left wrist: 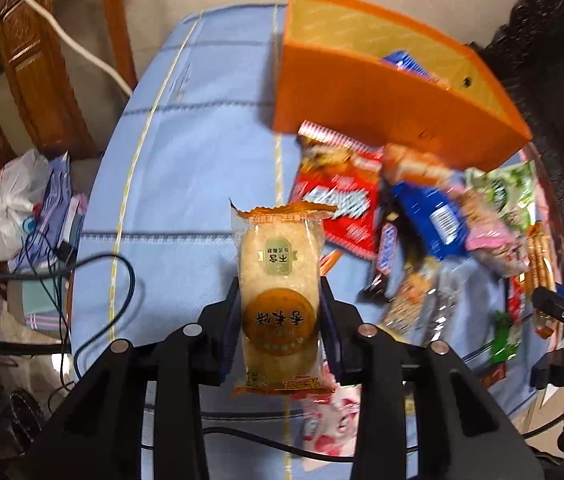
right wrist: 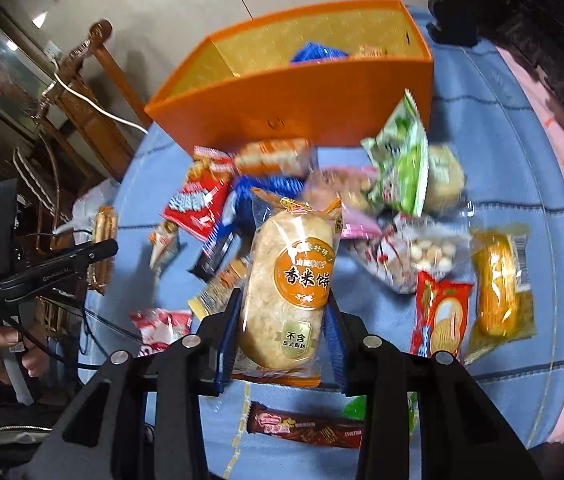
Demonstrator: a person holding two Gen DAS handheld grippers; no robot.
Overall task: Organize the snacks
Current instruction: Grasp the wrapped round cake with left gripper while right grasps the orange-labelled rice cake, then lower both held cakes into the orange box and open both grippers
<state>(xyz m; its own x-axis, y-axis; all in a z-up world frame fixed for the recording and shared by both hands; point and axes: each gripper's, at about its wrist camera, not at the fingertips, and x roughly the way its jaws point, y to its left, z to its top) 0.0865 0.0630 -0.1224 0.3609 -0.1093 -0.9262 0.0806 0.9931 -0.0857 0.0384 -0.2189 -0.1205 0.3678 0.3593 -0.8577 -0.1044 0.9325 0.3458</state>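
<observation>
- the left gripper [left wrist: 279,304] is closed on a rice cake [left wrist: 279,280]; the pack stands upright between the two fingers, above the blue cloth [left wrist: 185,160].
- the right gripper [right wrist: 282,312] is closed on a second rice cake [right wrist: 288,280], same kind of clear pack with orange label, also upright between its fingers.
- the orange box [left wrist: 382,108] stands at the far side of the cloth; a blue pack [left wrist: 406,62] lies inside it.
- just in front of the box is a loose pile of snacks: a red bag [right wrist: 197,204], a green bag [right wrist: 402,168], a blue biscuit pack [left wrist: 434,216].
- at the right of the pile, a yellow corn pack [right wrist: 498,284] lies beside a red chips pack [right wrist: 440,316].
- a brown bar [right wrist: 306,426] lies on the cloth, near the right gripper.
</observation>
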